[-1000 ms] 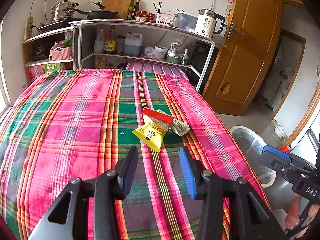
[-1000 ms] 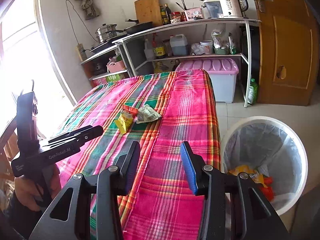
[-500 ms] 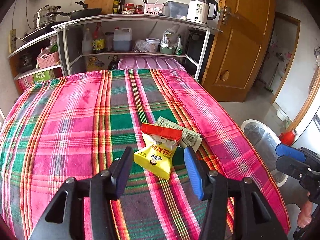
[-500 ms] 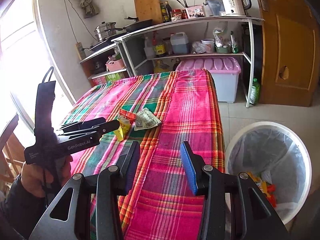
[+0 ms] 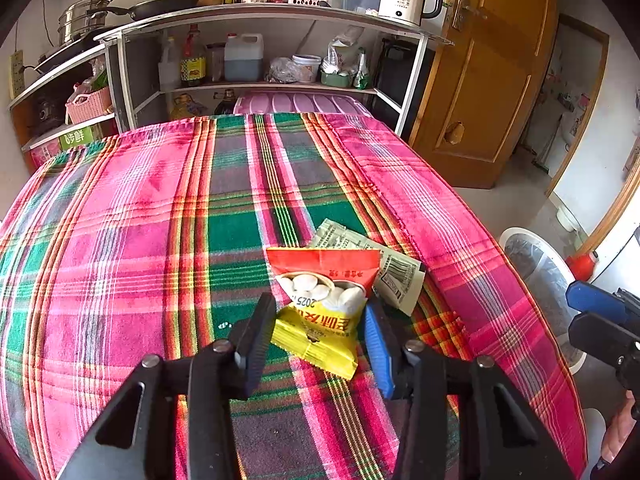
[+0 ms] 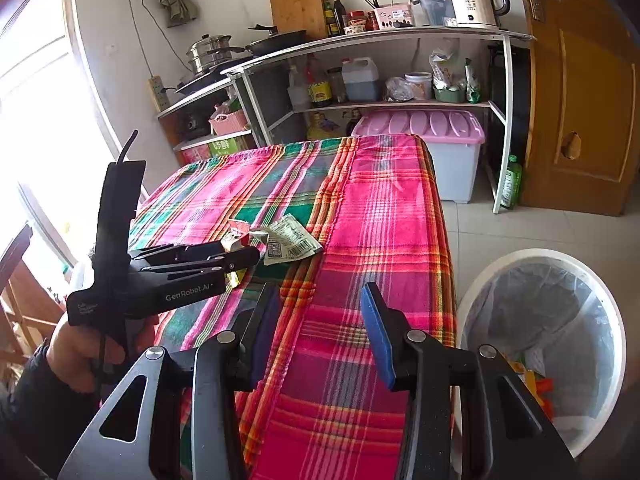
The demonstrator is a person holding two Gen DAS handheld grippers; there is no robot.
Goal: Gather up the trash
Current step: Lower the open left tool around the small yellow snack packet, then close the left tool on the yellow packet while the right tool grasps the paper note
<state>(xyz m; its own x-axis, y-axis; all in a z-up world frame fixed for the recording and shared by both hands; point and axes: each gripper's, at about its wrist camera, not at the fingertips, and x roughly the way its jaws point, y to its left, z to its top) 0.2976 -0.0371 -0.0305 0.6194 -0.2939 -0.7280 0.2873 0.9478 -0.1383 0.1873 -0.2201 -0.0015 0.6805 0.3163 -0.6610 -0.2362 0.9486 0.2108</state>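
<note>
On a plaid tablecloth [image 5: 120, 216], the open left gripper [image 5: 316, 332] straddles a yellow packet [image 5: 320, 320] stamped "2025"; the right gripper [image 6: 320, 332] hangs open.

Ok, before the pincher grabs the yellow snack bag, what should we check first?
1. Left gripper open wide enough: ok, a finger sits on each side of the yellow snack bag.
2. Bag lying flat on the tablecloth: ok.
3. Fingers low enough to pinch it: cannot tell.
4. Only one piece gets grabbed: ok, the white wrapper tucked under the bag's far end lies beyond the fingers.
5. Trash bin ready: ok, it stands open on the floor beside the table.
6. Right gripper out of the way: ok, open and empty near the table edge.
</note>
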